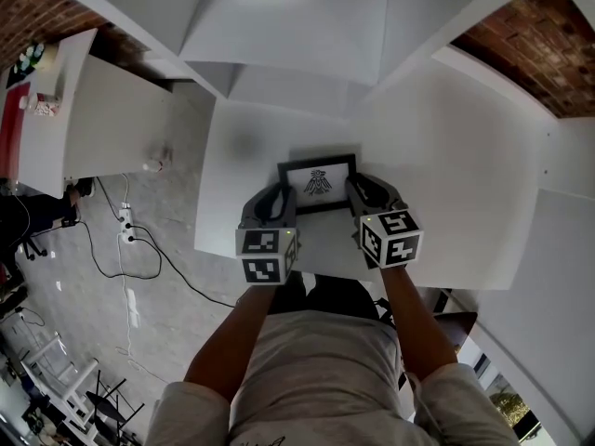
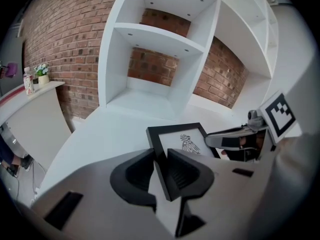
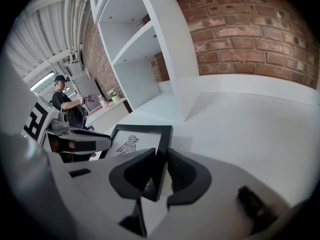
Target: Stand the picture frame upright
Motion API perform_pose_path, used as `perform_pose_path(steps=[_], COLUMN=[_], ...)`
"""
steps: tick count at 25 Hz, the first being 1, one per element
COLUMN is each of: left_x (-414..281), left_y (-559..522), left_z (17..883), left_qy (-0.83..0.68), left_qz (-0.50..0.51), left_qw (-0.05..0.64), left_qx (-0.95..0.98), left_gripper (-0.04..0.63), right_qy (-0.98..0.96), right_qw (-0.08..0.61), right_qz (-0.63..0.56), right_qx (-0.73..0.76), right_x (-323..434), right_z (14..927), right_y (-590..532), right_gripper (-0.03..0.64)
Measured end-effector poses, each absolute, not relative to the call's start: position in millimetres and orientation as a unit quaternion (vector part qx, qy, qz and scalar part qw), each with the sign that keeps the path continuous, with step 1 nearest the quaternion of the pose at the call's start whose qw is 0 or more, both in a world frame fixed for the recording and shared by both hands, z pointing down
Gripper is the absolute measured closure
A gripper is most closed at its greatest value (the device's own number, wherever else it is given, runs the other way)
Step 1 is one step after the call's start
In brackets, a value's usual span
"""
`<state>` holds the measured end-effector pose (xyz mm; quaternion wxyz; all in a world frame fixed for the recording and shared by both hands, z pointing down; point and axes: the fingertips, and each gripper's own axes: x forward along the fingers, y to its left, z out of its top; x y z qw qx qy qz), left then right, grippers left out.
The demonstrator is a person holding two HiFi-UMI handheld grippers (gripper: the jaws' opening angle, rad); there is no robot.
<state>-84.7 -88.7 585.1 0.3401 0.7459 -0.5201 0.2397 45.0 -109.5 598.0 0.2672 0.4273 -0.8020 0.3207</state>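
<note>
Clearly clamped from both sides: left gripper (image 1: 278,193) closed on the left border of the picture frame (image 1: 317,185), right gripper (image 1: 359,188) closed on the right border. Long axis left to right between them, printed face tilted up toward the person. Placed over the near part of the white table (image 1: 465,156), not far from its front edge. Open tabletop behind, up to the shelf unit (image 2: 150,36) with open compartments.
</note>
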Motion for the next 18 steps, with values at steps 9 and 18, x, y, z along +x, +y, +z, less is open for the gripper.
perform_pose_path(steps=[9,18], left_x=[-69.2,-47.2], left_y=[-108.9,-144.8], left_z=[551.9,532.1], left_qy=[-0.502,-0.487], left_qz=[0.224,0.228], left_qw=[0.286,0.226], left_qx=[0.785,0.812], left_gripper=[0.503,0.505], right_qy=[-0.804,-0.797], right_qw=[0.223,0.193], right_qz=[0.295,0.265], right_qx=[0.464,0.507], right_x=[62.3,84.8], right_z=[568.0,544.5], right_y=[-119.1,-146.3], right_gripper=[0.528,0.528])
